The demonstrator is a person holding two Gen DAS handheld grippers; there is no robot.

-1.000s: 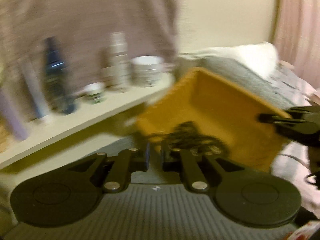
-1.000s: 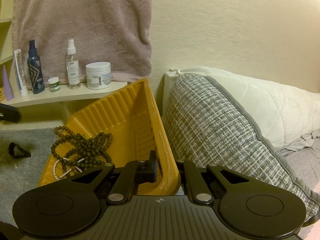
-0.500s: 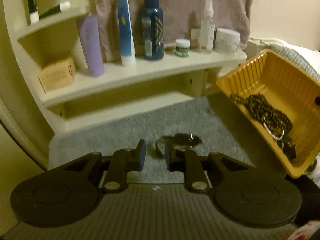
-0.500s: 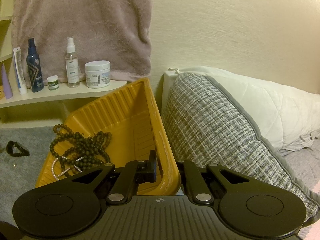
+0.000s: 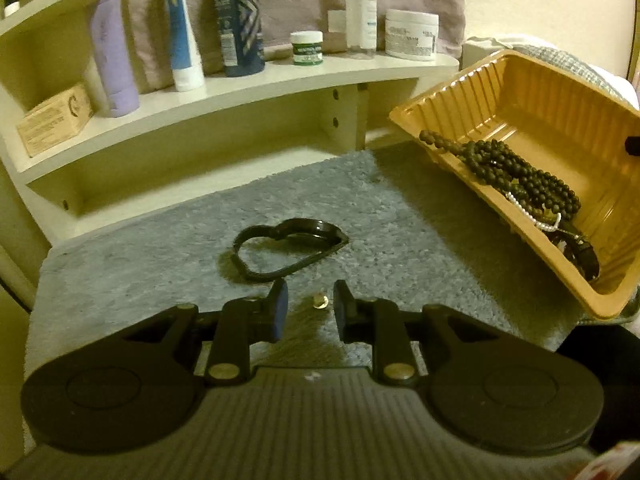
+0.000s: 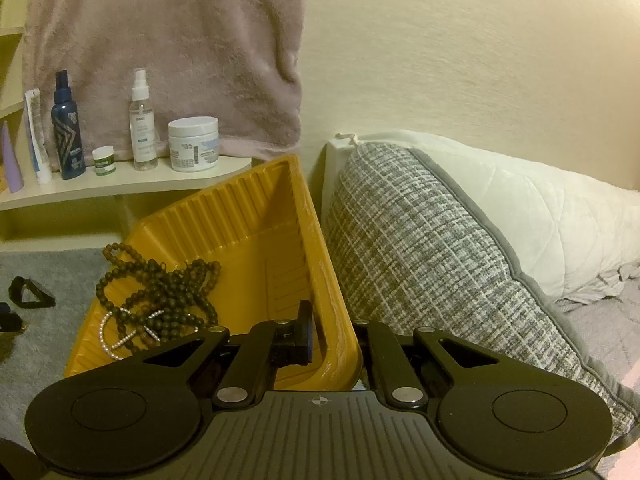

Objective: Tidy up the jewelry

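- The left gripper (image 5: pixel 308 306) has dropped closer to the grey mat (image 5: pixel 400 216) than a second ago; its fingers are spreading, a small gold piece (image 5: pixel 320 301) between them, untouched.
- Black heart-shaped band (image 5: pixel 288 250) lies at twelve o'clock of it.
- The right gripper (image 6: pixel 332 344) hasn't budged, fingers clamped on the yellow tray (image 6: pixel 320 248) wall; beads (image 6: pixel 160 296) inside.

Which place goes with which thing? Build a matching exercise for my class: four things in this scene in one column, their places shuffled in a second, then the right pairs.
Things:
1. bead necklace
2. black strap
3. white jar
4. small gold piece

Places:
A. on the shelf
B. in the yellow tray
C. on the grey mat, in front of the left hand-held gripper
D. on the grey mat, between the left hand-held gripper's fingertips

Pairs: 1-B, 2-C, 3-A, 4-D
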